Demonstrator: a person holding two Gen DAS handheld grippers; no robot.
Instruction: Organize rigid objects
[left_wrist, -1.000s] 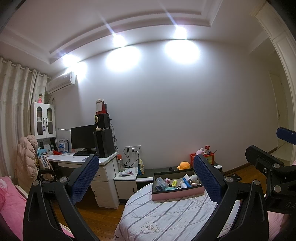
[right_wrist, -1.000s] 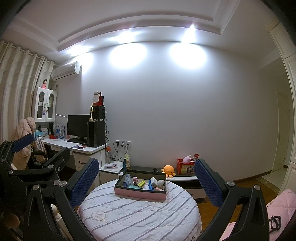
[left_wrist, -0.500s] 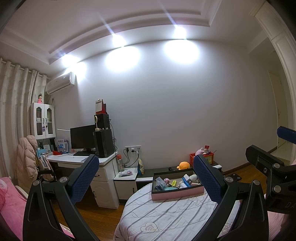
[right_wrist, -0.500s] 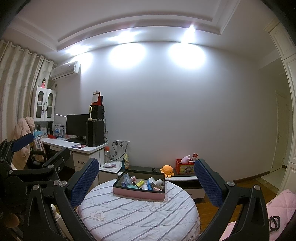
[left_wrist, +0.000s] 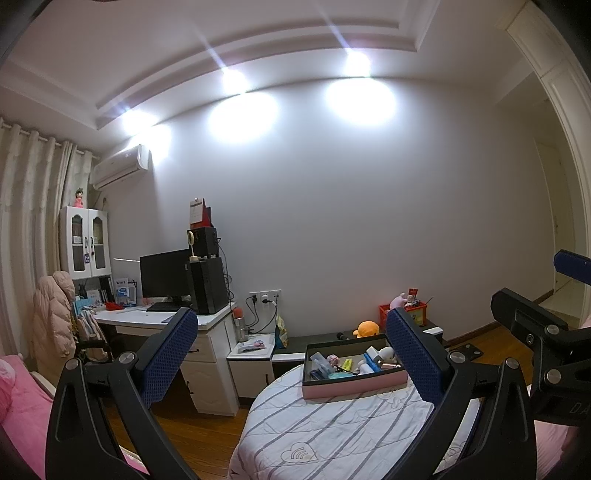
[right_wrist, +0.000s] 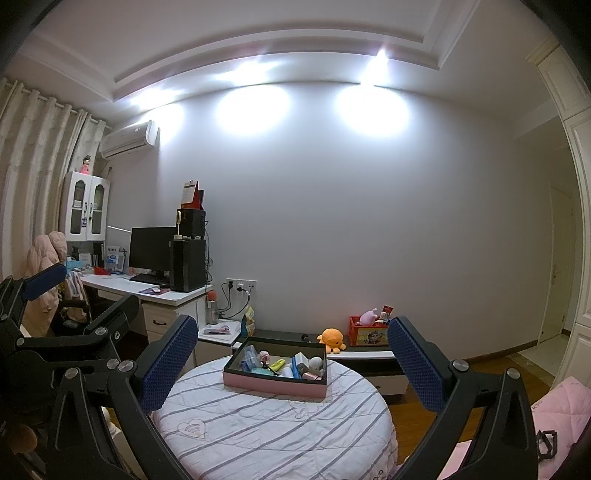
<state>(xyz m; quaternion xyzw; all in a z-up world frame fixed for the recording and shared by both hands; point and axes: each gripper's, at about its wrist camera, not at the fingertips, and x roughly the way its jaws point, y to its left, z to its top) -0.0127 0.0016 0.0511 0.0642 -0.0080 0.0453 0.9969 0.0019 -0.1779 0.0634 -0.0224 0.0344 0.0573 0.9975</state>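
Pink tray (right_wrist: 275, 386) of small rigid items: sitting on round striped table (right_wrist: 258, 435) (well ahead of both tools). Left gripper (left_wrist: 291, 356) and right gripper (right_wrist: 290, 363): hovering, fingers spread wide, gripping nothing.

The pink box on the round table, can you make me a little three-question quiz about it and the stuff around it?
1. True or false: the pink box sits on the striped round table.
2. What colour is the plush toy behind the box?
3. Is the right gripper A) open and empty, or B) shut on something?

Key: 1 true; 2 orange; 3 A.
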